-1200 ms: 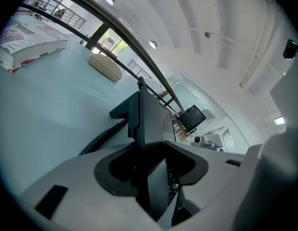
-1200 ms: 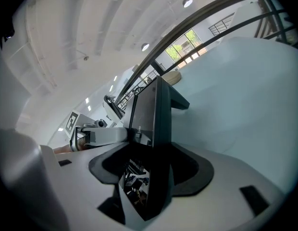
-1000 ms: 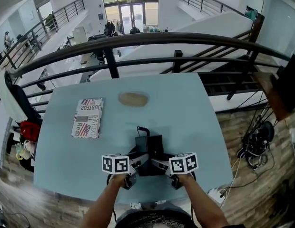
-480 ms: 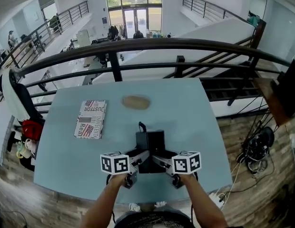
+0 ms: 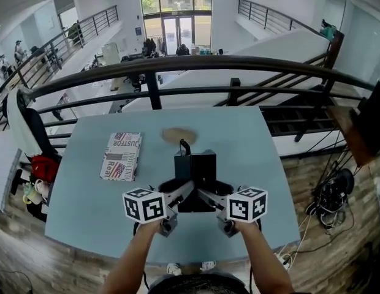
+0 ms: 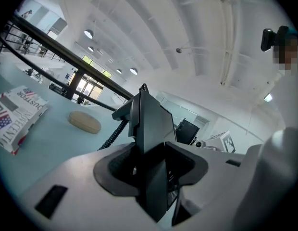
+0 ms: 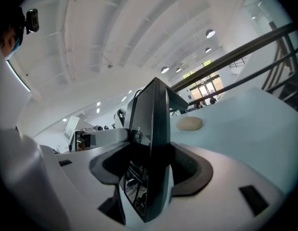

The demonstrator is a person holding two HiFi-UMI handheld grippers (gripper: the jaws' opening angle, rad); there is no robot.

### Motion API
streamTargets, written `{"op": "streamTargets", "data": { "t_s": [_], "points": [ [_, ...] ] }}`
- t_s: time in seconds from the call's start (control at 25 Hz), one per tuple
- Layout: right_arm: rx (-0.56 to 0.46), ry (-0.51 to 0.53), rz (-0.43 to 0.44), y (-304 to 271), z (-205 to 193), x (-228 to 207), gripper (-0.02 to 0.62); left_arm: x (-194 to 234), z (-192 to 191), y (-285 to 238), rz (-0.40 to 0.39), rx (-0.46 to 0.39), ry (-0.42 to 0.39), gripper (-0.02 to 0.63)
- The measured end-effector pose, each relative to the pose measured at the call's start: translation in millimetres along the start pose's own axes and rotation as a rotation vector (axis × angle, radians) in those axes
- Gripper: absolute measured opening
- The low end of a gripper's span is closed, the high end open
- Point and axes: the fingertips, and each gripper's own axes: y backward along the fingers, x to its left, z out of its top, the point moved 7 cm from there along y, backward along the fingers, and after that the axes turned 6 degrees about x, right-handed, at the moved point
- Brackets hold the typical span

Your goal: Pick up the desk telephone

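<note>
The black desk telephone (image 5: 195,175) hangs above the light blue table (image 5: 86,213), tilted, with its coiled cord (image 5: 184,146) trailing at the far end. My left gripper (image 5: 178,195) is shut on its left edge and my right gripper (image 5: 209,196) is shut on its right edge. In the left gripper view the telephone (image 6: 150,138) stands edge-on between the grey jaws of the left gripper (image 6: 151,174). The right gripper view shows the same: the telephone (image 7: 151,138) is clamped edge-on in the right gripper (image 7: 149,174). Its underside is hidden.
A flag-printed box (image 5: 122,156) lies on the table's left part. A tan oval disc (image 5: 173,135) sits at the far middle, partly behind the telephone. A dark metal railing (image 5: 196,63) runs along the far edge, with a drop beyond. Cables (image 5: 330,192) lie on the floor at right.
Both grippers have risen with the telephone, lifting it off the table. It looks larger in the head view and now covers part of the tan disc.
</note>
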Motion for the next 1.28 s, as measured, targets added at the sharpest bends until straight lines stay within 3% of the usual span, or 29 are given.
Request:
{"op": "streamTargets", "data": {
  "t_s": [0.48, 1.0, 1.28],
  "points": [
    [-0.151, 0.167, 0.008, 25, 70, 46, 0.255, -45, 69, 31, -0.022, -0.147, -0.166, 0.192],
    [-0.261, 0.291, 0.024, 47, 107, 81, 0.255, -82, 106, 54, -0.028, -0.255, -0.297, 0.192],
    [-0.276, 0.319, 0.037, 50, 112, 86, 0.255, -89, 110, 59, -0.02, -0.272, -0.315, 0.192]
  ]
}}
